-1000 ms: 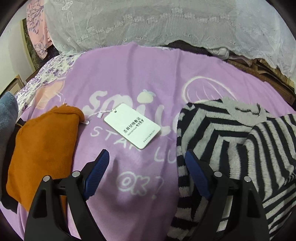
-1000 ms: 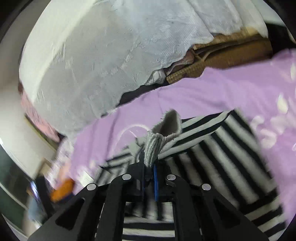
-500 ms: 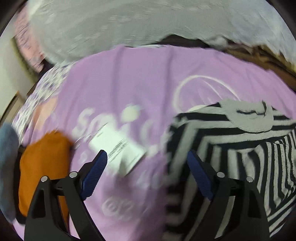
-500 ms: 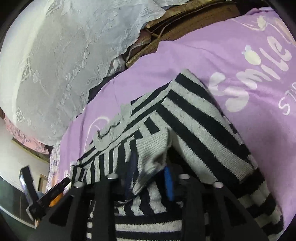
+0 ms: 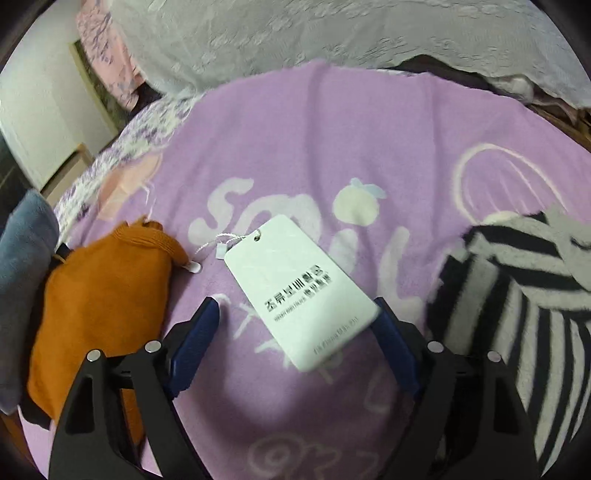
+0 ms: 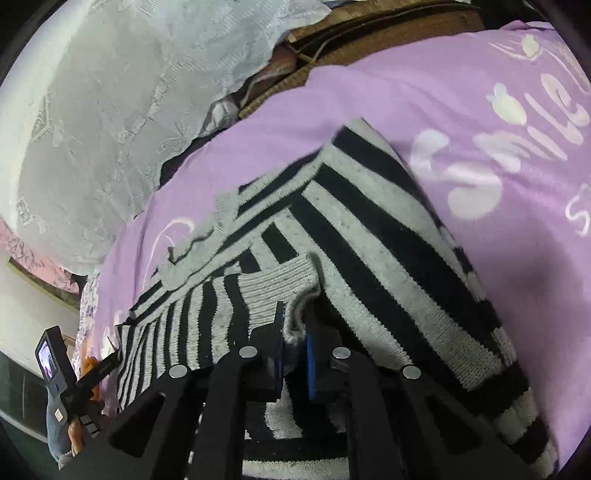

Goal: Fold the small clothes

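A black-and-grey striped sweater (image 6: 369,236) lies on a purple blanket (image 6: 388,96). My right gripper (image 6: 293,332) is shut on its grey ribbed sleeve cuff (image 6: 280,291), which lies folded over the sweater's body. The sweater also shows at the right of the left wrist view (image 5: 517,280). My left gripper (image 5: 295,321) is open and empty above the blanket (image 5: 332,129), with a white hang tag (image 5: 299,291) between its fingers. The tag's string leads to a folded orange garment (image 5: 99,302) at the left.
A white lace cover (image 5: 332,33) lies along the blanket's far edge, with brown wicker (image 6: 369,40) beside it. A grey-blue cloth (image 5: 22,280) sits left of the orange garment. The left gripper's handle (image 6: 55,369) shows at the lower left of the right wrist view.
My right gripper has lowered the lifted cuff onto the sweater's body and stays shut on it. My left gripper has swung left, from beside the sweater to over the hang tag.
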### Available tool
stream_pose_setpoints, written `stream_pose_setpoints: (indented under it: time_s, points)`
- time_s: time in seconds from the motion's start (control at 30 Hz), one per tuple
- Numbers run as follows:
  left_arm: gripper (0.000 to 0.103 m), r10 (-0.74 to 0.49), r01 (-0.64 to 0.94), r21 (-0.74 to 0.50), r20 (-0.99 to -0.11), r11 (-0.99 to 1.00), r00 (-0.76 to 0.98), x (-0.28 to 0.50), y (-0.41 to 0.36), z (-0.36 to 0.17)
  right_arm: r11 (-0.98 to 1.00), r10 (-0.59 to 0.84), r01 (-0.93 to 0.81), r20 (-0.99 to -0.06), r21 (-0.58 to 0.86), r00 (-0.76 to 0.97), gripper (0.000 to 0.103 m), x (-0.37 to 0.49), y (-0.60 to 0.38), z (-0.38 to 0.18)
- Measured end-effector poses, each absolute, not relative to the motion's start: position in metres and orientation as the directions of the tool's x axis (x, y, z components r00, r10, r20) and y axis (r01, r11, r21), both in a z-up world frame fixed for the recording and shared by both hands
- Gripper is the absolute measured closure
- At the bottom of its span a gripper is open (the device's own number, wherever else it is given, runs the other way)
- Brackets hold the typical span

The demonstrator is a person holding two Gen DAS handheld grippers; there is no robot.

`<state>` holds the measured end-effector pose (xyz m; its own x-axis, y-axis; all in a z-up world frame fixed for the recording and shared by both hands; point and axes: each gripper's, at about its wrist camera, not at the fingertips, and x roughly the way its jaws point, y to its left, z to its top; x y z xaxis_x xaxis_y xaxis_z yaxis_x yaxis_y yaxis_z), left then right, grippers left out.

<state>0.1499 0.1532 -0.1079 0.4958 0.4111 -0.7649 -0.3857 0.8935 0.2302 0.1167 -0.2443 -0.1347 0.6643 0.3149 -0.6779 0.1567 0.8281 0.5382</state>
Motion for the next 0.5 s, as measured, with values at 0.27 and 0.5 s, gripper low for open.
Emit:
stream_pose_setpoints:
  time_s: [0.27, 0.5]
  points:
    - [0.022, 0.364, -0.28, 0.237, -0.701, 0.93, 0.614, 0.119, 0.119, -0.074, 0.828, 0.169, 0.246, -0.643, 0.503, 0.747, 0.086, 0.099, -0.271, -0.109]
    - [0.022, 0.287, -0.219, 0.191, -0.741, 0.957, 0.607, 0.121, 0.085, -0.078, 0.893, 0.222, 0.096, -0.615, 0.44, 0.756, 0.086, 0.105, -0.231, -0.08]
